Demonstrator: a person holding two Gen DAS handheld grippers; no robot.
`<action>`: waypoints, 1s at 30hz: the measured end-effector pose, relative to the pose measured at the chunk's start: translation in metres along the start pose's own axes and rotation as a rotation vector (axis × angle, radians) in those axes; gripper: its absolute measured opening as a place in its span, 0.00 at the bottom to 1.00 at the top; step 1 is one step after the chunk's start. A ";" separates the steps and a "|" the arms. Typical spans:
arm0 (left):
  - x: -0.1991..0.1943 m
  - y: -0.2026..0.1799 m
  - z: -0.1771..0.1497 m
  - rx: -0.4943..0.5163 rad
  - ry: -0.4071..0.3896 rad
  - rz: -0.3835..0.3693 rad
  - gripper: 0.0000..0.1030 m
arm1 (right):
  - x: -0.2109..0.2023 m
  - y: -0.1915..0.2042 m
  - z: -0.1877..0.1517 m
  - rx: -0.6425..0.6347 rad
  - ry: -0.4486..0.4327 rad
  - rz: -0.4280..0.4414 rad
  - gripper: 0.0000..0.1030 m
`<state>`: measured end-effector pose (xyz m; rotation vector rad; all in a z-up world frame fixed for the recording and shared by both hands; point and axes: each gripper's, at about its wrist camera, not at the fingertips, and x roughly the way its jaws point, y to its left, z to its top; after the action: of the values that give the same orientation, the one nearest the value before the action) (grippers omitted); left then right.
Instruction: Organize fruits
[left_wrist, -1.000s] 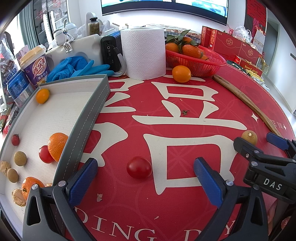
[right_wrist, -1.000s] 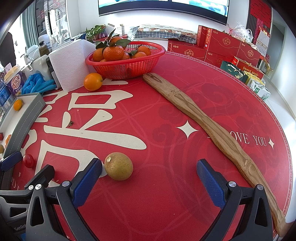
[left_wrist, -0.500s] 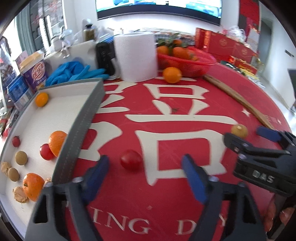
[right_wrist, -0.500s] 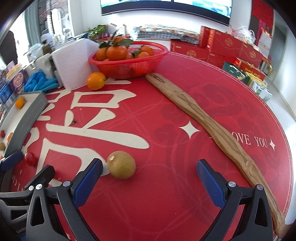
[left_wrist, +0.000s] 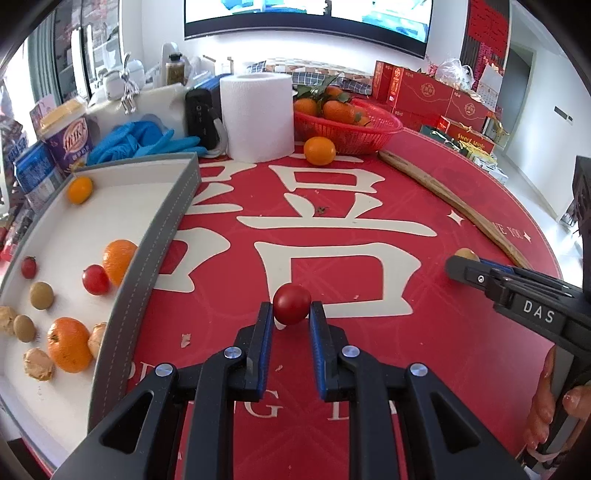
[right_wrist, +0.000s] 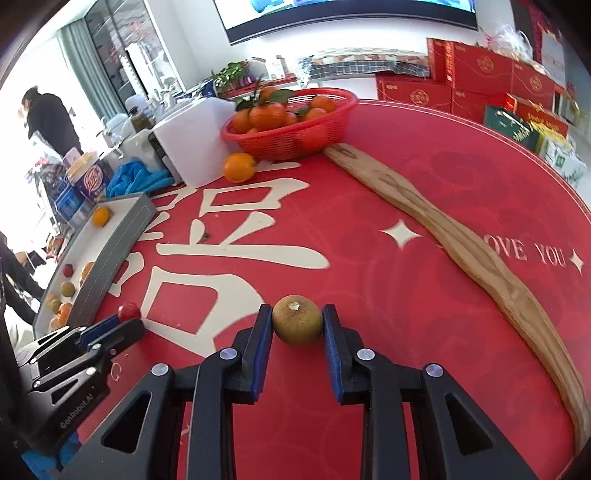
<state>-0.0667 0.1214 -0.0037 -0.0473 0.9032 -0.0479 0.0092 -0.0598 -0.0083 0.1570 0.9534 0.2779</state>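
Two fruits are pinched right now, one in each of your grippers. Your left gripper (left_wrist: 291, 314) has closed on the small red tomato (left_wrist: 291, 303), with a blue pad pressed on each side of it. The pads sit at the middle of the tomato, so it should not pop out when you lift. It is soft, so too hard a squeeze could hurt it.

Your right gripper (right_wrist: 297, 325) is closing on the brown round fruit (right_wrist: 297, 319), and its pads already touch both sides. That fruit looks firm, with its little stem mark facing up.

Both fruits are low over the red table mat (left_wrist: 369, 206), near its front edge; you cannot tell if they still touch it. They are well apart, so your two grippers have room and do not bump.

The grey tray (left_wrist: 155, 236) is on the left, close to the tomato. It already holds oranges, small tomatoes and brown fruits, so it looks like the place for these two as well. Its wall stands up, so you will likely need to lift each fruit over it.

One loose orange (left_wrist: 319, 150) waits far back, just beside the red basket (left_wrist: 376, 133) of oranges.
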 end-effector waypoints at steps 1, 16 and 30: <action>-0.002 -0.002 0.000 0.009 -0.008 0.006 0.20 | -0.003 -0.002 -0.002 0.006 -0.005 0.004 0.27; -0.030 -0.031 -0.010 0.120 -0.082 -0.101 0.20 | -0.056 -0.014 -0.019 0.083 -0.076 -0.074 0.27; -0.056 -0.016 -0.008 0.117 -0.127 -0.130 0.20 | -0.069 0.011 -0.024 0.069 -0.072 -0.088 0.27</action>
<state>-0.1080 0.1085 0.0363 -0.0002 0.7682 -0.2163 -0.0501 -0.0697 0.0345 0.1870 0.8962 0.1573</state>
